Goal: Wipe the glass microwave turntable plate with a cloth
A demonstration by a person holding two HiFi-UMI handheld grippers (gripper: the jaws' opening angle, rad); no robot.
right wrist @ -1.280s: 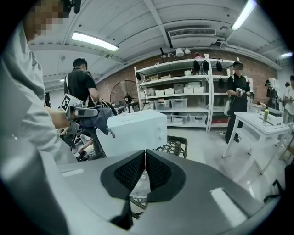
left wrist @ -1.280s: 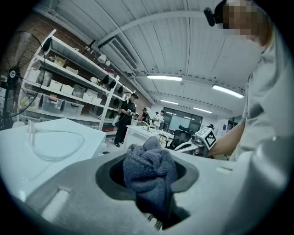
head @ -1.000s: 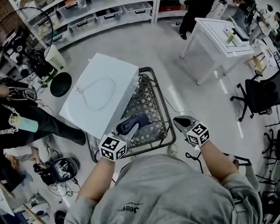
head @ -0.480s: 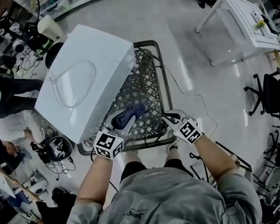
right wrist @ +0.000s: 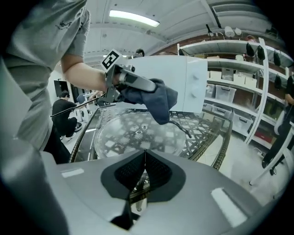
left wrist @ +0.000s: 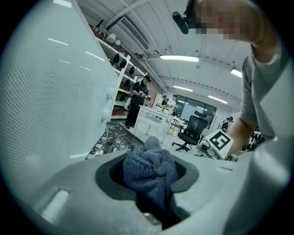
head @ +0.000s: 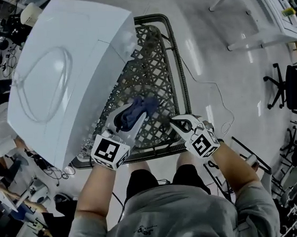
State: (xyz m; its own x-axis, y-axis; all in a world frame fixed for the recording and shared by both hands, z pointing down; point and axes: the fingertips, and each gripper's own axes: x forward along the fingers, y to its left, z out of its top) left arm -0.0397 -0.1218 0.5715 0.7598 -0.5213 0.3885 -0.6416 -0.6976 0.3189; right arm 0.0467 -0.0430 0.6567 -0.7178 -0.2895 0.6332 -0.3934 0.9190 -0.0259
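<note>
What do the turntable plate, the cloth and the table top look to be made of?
Turntable plate: clear glass, glossy; the lattice shows through it.
Cloth: dark blue terry-like fabric, looped nap, probably microfibre or cotton.
Table top: dark metal lattice, likely painted or coated steel.

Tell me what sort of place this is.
Probably a lab or workshop rather than a home. There is white shelving stacked with clear storage bins, a black wheeled office chair and a white work table on an open polished floor.
</note>
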